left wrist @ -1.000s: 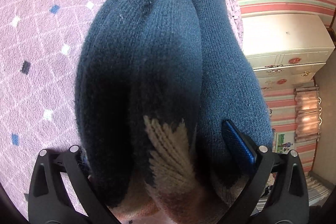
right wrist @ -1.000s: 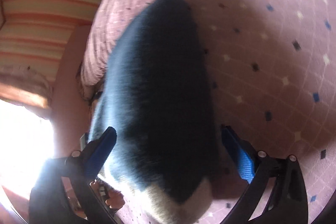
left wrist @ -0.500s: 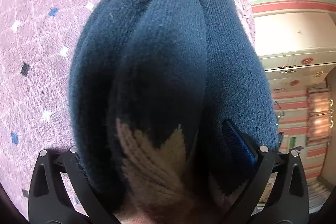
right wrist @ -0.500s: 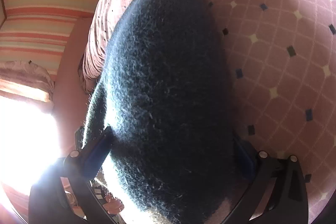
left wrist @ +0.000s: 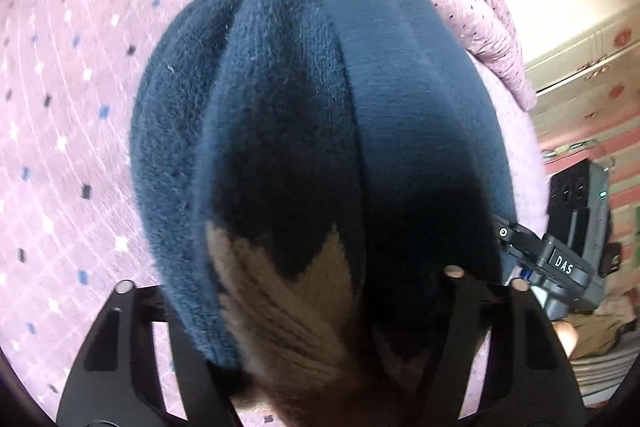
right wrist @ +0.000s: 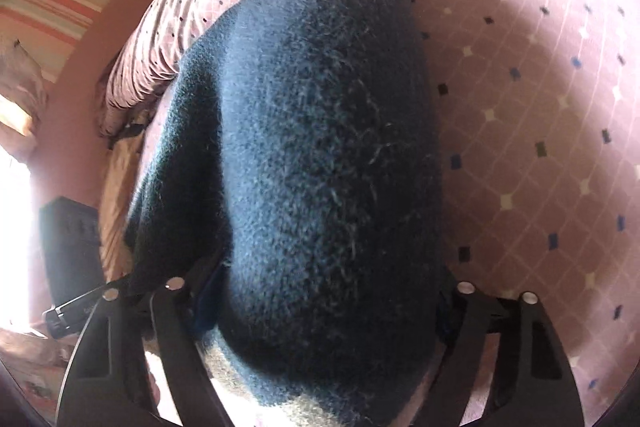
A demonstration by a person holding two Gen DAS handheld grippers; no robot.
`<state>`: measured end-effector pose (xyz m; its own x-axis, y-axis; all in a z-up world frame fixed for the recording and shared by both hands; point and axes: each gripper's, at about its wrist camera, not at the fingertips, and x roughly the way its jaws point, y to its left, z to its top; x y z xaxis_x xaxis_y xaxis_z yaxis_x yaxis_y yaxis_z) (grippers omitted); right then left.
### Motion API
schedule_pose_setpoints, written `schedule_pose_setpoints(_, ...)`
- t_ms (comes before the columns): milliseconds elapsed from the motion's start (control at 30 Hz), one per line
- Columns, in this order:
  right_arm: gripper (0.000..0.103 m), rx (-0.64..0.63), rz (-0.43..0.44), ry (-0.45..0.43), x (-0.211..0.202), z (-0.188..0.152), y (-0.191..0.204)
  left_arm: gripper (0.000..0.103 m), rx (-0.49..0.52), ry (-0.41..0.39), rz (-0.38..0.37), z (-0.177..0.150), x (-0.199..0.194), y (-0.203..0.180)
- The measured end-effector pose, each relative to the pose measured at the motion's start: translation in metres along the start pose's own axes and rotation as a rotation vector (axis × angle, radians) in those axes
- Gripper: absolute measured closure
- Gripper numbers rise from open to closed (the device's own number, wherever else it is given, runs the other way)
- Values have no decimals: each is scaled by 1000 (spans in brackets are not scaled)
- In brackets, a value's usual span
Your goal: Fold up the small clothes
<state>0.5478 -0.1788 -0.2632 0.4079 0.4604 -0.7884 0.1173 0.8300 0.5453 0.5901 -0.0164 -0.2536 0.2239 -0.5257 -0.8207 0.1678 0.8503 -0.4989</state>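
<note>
A dark blue knitted garment (left wrist: 304, 131) with a tan zigzag band hangs bunched in thick folds between the jaws of my left gripper (left wrist: 316, 283), above the pink diamond-patterned bedspread (left wrist: 68, 99). My left gripper is shut on it; its fingertips are buried in the knit. The same blue garment (right wrist: 312, 163) fills the right wrist view and sits between the jaws of my right gripper (right wrist: 320, 291), which is shut on it too. The other gripper's body (left wrist: 560, 267) shows at the right edge of the left wrist view, close beside the garment.
The bedspread (right wrist: 540, 107) spreads under and behind the garment, with a gathered ridge (right wrist: 168, 39) at its far edge. A cream dresser (left wrist: 580, 39) and striped wall stand to the right. A dark box (right wrist: 68, 247) sits on the floor left.
Both grippers have closed in on the garment and moved nearer each other. The right gripper's blue pads, visible a second ago, are now buried in the knit. The views tilted toward the bed's ridge.
</note>
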Motion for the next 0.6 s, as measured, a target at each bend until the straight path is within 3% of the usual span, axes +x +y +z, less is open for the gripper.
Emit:
schedule_pose_setpoints(167,31,-57,-55,-31,-1,-2,18,53,76,-50,83,0,-6,-22)
schedule_pose_setpoints(600,37,-58,-5,-82,-16,1,13,61,89,-116,92,-3,-25,-21)
